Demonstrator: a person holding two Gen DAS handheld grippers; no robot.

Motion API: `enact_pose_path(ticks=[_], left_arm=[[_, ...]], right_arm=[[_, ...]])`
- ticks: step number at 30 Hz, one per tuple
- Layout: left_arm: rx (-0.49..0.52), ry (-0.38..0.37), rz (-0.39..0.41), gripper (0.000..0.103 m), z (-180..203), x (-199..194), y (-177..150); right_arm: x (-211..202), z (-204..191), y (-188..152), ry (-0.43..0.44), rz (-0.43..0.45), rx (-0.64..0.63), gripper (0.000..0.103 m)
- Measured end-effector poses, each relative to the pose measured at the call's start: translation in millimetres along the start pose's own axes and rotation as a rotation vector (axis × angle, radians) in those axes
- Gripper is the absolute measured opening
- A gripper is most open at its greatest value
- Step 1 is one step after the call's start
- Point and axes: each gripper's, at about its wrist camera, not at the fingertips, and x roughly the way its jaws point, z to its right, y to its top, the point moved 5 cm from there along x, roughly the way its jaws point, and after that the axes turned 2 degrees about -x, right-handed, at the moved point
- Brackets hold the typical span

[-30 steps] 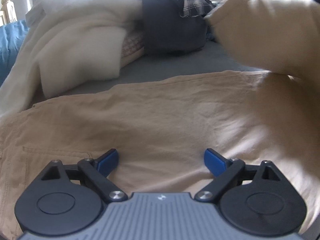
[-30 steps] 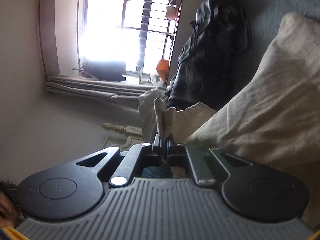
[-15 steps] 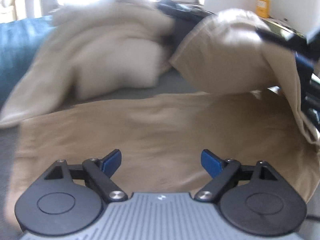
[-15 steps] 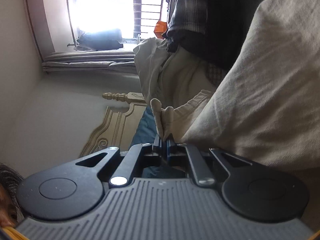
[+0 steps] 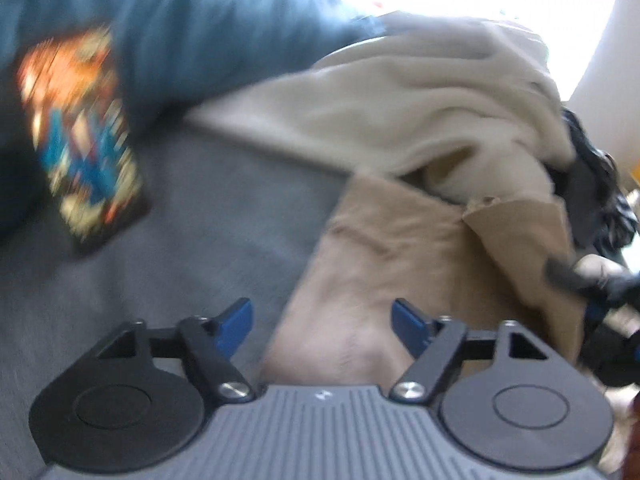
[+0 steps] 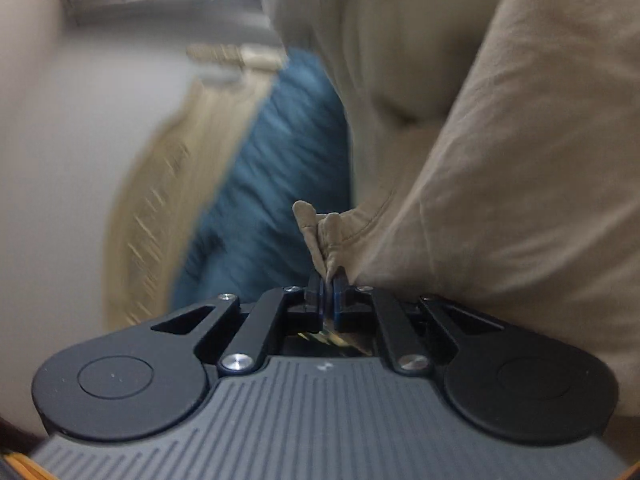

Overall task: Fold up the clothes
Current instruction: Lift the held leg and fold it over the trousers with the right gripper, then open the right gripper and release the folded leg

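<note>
Tan cotton-looking trousers point(image 5: 404, 264), matte, lightly creased, spread on grey bed cover point(image 5: 200, 216) at centre-right of left wrist view; one part folded over on the right side, frayed-looking hem edge at top of the fold. Same tan cloth point(image 6: 520, 160) fills right half of right wrist view, a small bunched corner sticking up between the pads. Both views blurred, so finer detail (pockets, seams) not readable.

Left hand-held gripper point(image 5: 322, 322): wide apart, blue pads point(image 5: 236, 322) clear of each other, nothing held, hovering over near edge of trousers where cloth meets bed cover. Right hand-held gripper point(image 6: 328, 296): clamped tight on the bunched corner of the trousers, cloth draping away to the right. Also seen at far right edge of left wrist view as dark blurred shape point(image 5: 592, 280) at the folded flap.

Count: 1 pr tan trousers; 2 hand-held grippers; 1 cream/off-white garment heap point(image 5: 420, 112) just behind trousers, touching or overlapping their far edge; 1 dark garment point(image 5: 596, 184) right of the heap, only partly visible; 1 blue bedding mass point(image 5: 192, 28) top left, also blue in right wrist view point(image 6: 272, 184); 1 flat dark item w/ orange-blue print point(image 5: 84, 140) on bed cover at left, well apart from trousers, too blurred to identify. Carved pale headboard point(image 6: 168, 184) beside the blue bedding in right wrist view.
</note>
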Motion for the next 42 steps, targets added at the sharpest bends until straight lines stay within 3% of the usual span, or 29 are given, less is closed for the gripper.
enact_pose_path(ticks=[4,8,10,12,19,22,25,29,35,38,42], left_arm=[[-0.105,-0.037,-0.018,0.055,-23.4,0.2,4.1],[-0.216,-0.065,-0.025,0.049,-44.7,0.2,12.2],[-0.255,-0.076,-0.026,0.048,-51.7,-0.9,14.2],[-0.277,-0.087,-0.017,0.048,-56.0,-3.7,17.2],[-0.305,-0.123,0.015,0.048,-63.0,-15.6,28.5],[-0.314,-0.155,-0.005,0.048,-61.3,-14.4,31.5],[-0.291,-0.186,-0.026,0.048,-54.4,-12.9,33.2],[-0.230,-0.237,-0.068,0.049,-37.0,-7.2,36.2],[-0.109,-0.240,-0.091,0.050,-18.9,-8.1,29.3],[-0.056,-0.247,-0.077,0.050,-13.8,-13.0,25.6],[0.054,-0.239,-0.078,0.050,0.0,-12.8,17.8]], right_arm=[[28.7,-10.4,-8.9,-0.015,-0.052,-0.059,0.003],[56.5,-34.1,-14.2,-0.039,-0.104,-0.246,0.003],[67.4,-28.3,-26.6,-0.101,-0.164,-0.300,0.003],[75.5,-20.7,-39.8,-0.165,-0.219,-0.346,0.003],[87.4,-48.6,-58.5,-0.229,-0.231,-0.596,0.004],[93.7,-44.5,-73.2,-0.294,-0.284,-0.668,0.006],[86.6,-49.5,-81.5,-0.304,-0.299,-0.707,0.012],[84.2,-60.1,-92.1,-0.271,-0.357,-0.768,0.042],[66.9,-77.9,-88.6,-0.219,-0.437,-0.867,0.046],[47.0,-85.4,-46.3,-0.215,-0.391,-0.833,0.045],[45.5,-88.9,11.7,-0.280,-0.304,-0.832,0.045]])
